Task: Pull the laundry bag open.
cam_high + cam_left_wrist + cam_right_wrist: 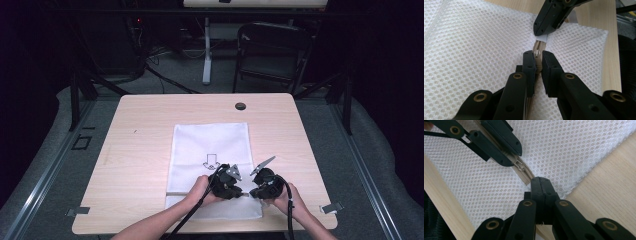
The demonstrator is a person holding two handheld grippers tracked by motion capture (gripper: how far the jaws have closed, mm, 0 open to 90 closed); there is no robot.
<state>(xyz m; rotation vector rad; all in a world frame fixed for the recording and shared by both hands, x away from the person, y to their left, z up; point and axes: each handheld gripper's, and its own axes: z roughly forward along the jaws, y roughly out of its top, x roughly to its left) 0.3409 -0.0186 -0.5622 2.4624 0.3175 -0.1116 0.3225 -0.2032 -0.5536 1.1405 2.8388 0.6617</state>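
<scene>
Left gripper [538,61] pinches zipper pull [538,55] | right gripper [541,185] clamps mesh bag [564,150] at zipper end | table [140,130]

We are in a laboratory recording bay. The pale wooden table [150,125] stands on grey carpet, enclosed by black curtains. Beyond the table's far edge we see a black folding metal chair [272,52], the white leg of a second desk [206,50] and loose black floor cables [165,80].
</scene>
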